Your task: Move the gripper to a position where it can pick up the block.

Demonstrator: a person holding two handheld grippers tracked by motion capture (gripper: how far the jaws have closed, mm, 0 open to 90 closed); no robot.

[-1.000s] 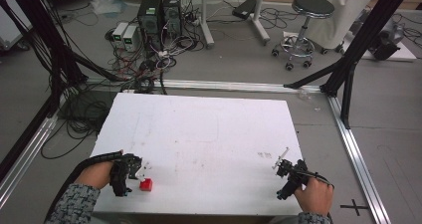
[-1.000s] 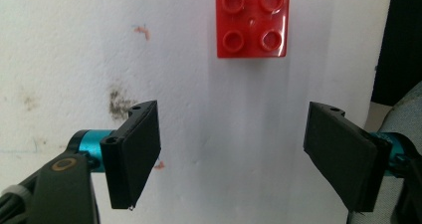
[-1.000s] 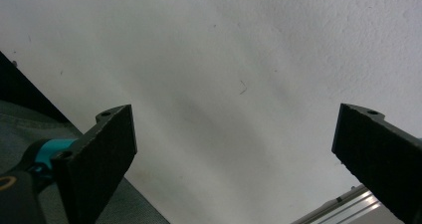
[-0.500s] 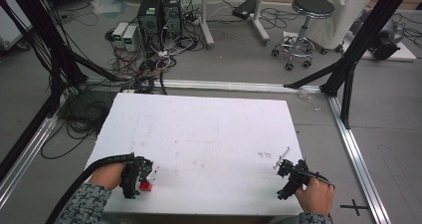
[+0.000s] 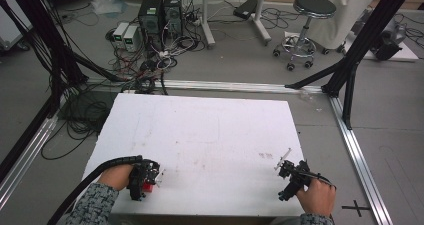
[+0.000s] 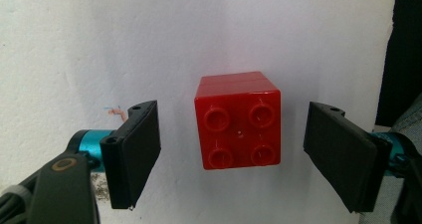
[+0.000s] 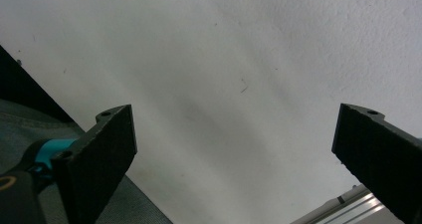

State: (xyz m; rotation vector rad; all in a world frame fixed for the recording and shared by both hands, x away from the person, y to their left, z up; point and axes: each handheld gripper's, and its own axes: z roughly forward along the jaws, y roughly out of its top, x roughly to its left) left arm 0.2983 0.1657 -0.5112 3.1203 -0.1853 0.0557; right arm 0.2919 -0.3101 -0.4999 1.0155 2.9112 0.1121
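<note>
I see the red block (image 6: 238,120) sitting studs-up on the white worktop (image 5: 210,135), close to its near edge at the left corner. My left claw (image 6: 233,157) is spread wide around that block: one black jaw stands clear of each side, with bare worktop showing in both gaps (no pad touching yet). From the high view the left claw (image 5: 145,179) covers most of the block (image 5: 148,187), with only a sliver of red peeking out beneath it. My right claw (image 5: 290,177) is far from the block, near the worktop's near right corner, and in its own view the right claw (image 7: 234,144) is released, jaws wide apart over bare white surface.
</note>
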